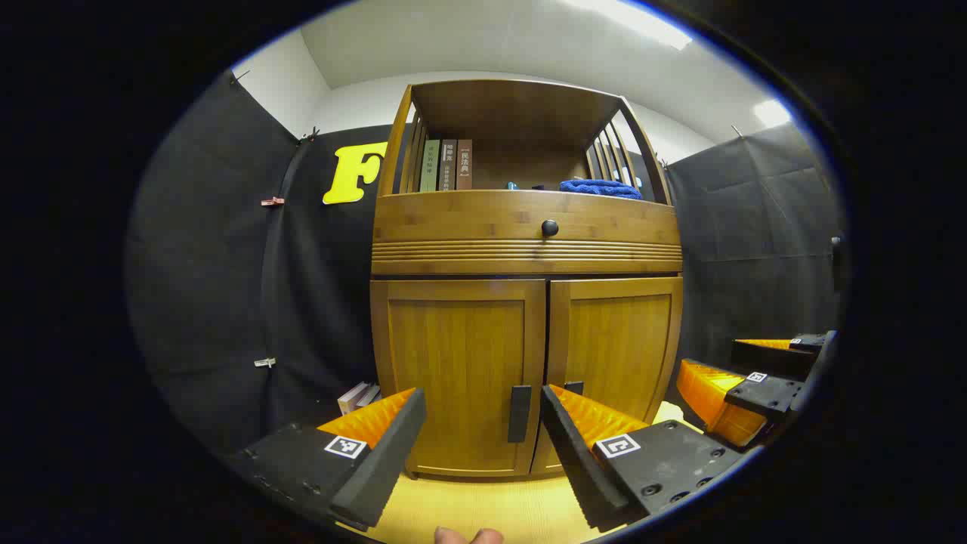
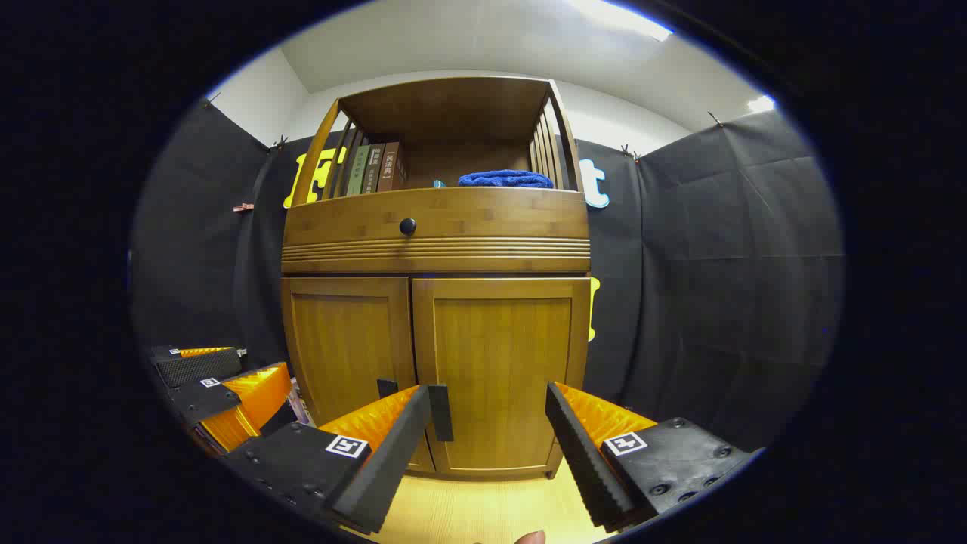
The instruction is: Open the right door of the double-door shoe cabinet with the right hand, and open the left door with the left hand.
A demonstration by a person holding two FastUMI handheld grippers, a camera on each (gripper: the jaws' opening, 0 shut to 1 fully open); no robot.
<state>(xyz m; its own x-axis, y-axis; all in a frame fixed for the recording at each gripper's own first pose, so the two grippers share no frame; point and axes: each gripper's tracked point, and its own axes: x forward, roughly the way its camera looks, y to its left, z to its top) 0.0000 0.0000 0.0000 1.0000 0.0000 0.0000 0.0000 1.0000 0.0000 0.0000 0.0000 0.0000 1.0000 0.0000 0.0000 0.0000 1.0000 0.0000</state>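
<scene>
Cabinet: wooden shoe cabinet (image 1: pixel 526 249) dead ahead, both doors shut.
L door: left door (image 1: pixel 461 370), dark handle (image 1: pixel 519 413) between the fingers' line of sight, not touched.
R door: right door (image 2: pixel 500 370), its handle (image 2: pixel 443 412) partly hidden by a finger.
L claw: left gripper (image 1: pixel 483 431) wide open, holds nothing.
R claw: right gripper (image 2: pixel 487 427) wide open, empty; also at left view's edge, cut off.
Shelf: books (image 1: pixel 446 164), blue cloth (image 1: pixel 600 187); small items between too small to tell.

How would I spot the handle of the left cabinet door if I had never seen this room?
Find the wooden shoe cabinet against the black cloth wall, with books and a blue towel on its open top shelf. Below its drawer are two closed doors; take the left door. Its handle is the dark upright bar low by the middle seam, unlike the round black drawer knob above.
</scene>
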